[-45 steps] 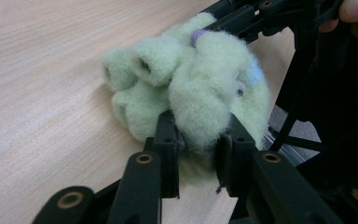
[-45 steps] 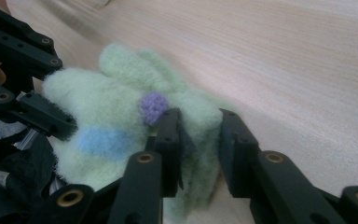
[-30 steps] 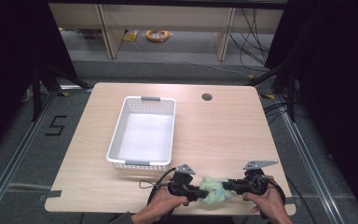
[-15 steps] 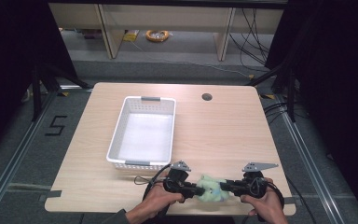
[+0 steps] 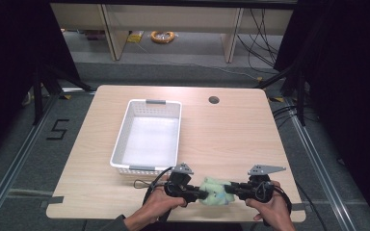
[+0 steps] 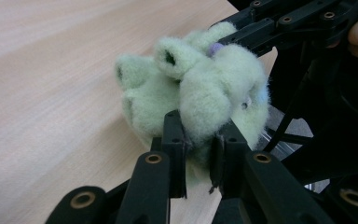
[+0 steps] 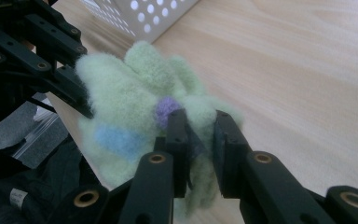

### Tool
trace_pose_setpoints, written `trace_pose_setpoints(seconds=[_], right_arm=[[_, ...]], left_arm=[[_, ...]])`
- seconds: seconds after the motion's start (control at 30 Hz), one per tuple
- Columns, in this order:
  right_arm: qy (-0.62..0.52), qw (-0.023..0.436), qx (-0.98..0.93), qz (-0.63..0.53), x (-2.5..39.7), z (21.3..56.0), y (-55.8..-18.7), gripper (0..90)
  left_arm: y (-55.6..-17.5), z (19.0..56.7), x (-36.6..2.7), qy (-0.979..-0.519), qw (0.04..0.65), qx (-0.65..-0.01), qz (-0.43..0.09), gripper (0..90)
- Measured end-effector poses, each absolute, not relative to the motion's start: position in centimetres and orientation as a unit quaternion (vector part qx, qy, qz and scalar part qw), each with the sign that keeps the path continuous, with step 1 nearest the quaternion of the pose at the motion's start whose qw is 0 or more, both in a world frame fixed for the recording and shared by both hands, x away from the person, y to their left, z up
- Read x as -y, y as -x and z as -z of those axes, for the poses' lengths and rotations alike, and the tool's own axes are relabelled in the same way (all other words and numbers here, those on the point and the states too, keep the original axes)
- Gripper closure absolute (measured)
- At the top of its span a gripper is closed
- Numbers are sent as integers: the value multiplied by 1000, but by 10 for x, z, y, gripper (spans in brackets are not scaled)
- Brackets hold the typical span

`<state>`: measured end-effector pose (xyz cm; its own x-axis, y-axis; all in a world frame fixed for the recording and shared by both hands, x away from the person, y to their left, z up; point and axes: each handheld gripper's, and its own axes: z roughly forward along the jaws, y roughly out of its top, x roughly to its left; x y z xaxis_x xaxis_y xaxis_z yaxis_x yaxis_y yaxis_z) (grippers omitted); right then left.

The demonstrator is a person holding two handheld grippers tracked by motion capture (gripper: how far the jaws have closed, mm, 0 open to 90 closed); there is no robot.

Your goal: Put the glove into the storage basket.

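Observation:
A fuzzy pale green glove (image 5: 215,191) with a purple dot and a blue patch hangs just above the table's near edge, stretched between both grippers. My left gripper (image 5: 198,193) is shut on one end of the fuzzy green glove (image 6: 200,93), its jaws pinching the fleece. From the other side, my right gripper (image 5: 229,188) is shut on the fuzzy green glove (image 7: 140,107) beside the purple dot. A hand holds each gripper at the bottom of the high view.
A white perforated basket (image 5: 124,139) stands on the wooden table (image 5: 231,139), just beyond the left gripper; its corner (image 7: 140,16) appears in the right gripper view. A round cable hole (image 5: 214,100) sits near the far edge. Shelves and cables lie beyond the table.
Both hands have drawn slightly toward the near table edge with the glove still pinched between them; the glove looks a little more stretched out.

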<state>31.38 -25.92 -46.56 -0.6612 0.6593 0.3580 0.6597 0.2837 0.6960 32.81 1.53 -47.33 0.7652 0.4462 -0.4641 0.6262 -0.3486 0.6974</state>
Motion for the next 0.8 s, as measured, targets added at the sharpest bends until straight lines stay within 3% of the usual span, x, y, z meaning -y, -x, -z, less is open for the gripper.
trace_pose_setpoints(seconds=[0.8], right_arm=[[374, -11, 810, 451, 193, 416, -351, 787]], left_arm=[[-347, 420, -79, -804, 468, -362, 52, 770]])
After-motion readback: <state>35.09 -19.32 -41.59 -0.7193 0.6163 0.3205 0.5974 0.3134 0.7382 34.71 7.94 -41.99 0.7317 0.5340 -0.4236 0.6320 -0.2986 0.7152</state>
